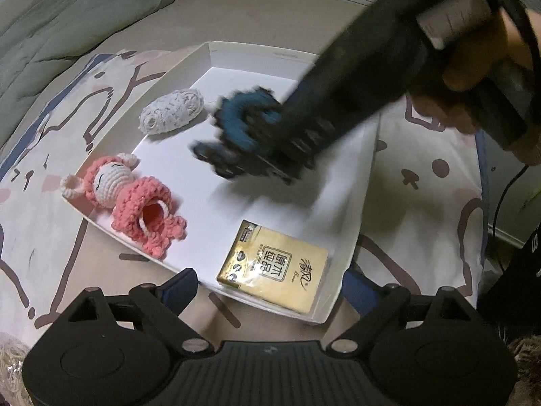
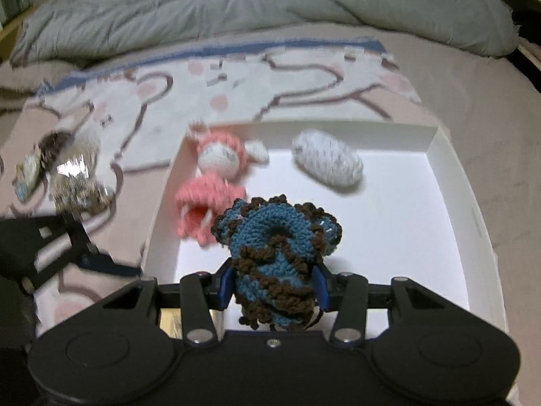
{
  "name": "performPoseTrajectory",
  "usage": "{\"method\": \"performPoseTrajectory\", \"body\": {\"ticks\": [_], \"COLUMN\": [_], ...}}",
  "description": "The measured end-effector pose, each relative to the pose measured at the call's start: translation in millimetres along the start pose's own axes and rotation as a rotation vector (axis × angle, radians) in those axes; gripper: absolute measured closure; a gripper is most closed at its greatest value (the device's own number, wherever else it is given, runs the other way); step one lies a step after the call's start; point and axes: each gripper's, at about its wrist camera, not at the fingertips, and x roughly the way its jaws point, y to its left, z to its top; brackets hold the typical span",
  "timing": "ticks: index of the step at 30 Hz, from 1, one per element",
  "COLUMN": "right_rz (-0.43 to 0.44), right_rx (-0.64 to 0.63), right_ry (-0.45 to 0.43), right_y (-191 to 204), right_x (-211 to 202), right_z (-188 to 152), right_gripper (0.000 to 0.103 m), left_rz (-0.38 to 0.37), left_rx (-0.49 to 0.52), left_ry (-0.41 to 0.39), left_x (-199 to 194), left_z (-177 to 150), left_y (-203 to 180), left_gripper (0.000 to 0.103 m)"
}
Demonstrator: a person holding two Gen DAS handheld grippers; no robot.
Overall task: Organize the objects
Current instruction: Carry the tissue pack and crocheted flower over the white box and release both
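Right gripper (image 2: 273, 286) holds a blue-and-brown crochet piece (image 2: 275, 253) over the white tray (image 2: 449, 176) on the bed.

Left wrist view: the left gripper (image 1: 270, 284) stands wide open with nothing in it, at the tray's (image 1: 367, 182) near edge, just above a gold tissue pack (image 1: 274, 269) lying flat in the near corner. A pink doll (image 1: 132, 199) lies along the left rim, head toward the far side; a white yarn ball (image 1: 172, 115) lies beyond it. The right gripper (image 1: 216, 159) is blurred, the crochet piece (image 1: 243, 121) at its tip above the tray's middle. Right wrist view: the gripper's fingers (image 2: 225, 287) are closed on the crochet piece's lower end, its long axis running away from the camera. The doll (image 2: 216, 182) and ball (image 2: 328, 162) lie beyond it. Only here shiny wrapped items (image 2: 72, 182) show, on the blanket left of the tray; the tissue pack is mostly hidden.
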Motion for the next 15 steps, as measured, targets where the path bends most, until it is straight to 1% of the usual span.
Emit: {"method": "performPoseTrajectory", "body": {"ticks": [6, 9, 11, 14, 15], "right_rz": [-0.02, -0.035, -0.025, 0.036, 0.029], "right_rx": [-0.046, -0.117, -0.144, -0.13, -0.136], "right_ry": [0.104, 0.152, 0.16, 0.165, 0.164], "right_y": [4, 13, 21, 29, 32], "right_x": [14, 22, 23, 21, 21], "right_z": [-21, -30, -32, -32, -31], "right_gripper": [0.056, 0.056, 0.055, 0.056, 0.056], "left_rz": [0.008, -0.002, -0.003, -0.004, -0.003], "left_rx": [-0.033, -0.054, -0.052, -0.062, -0.069], "left_ry": [-0.002, -0.004, -0.005, -0.013, -0.017], "left_x": [-7, -12, -15, -18, -19], "left_z": [-4, -8, -9, -11, -11], "left_y": [7, 11, 13, 15, 15], "left_gripper": [0.01, 0.01, 0.01, 0.01, 0.01]}}
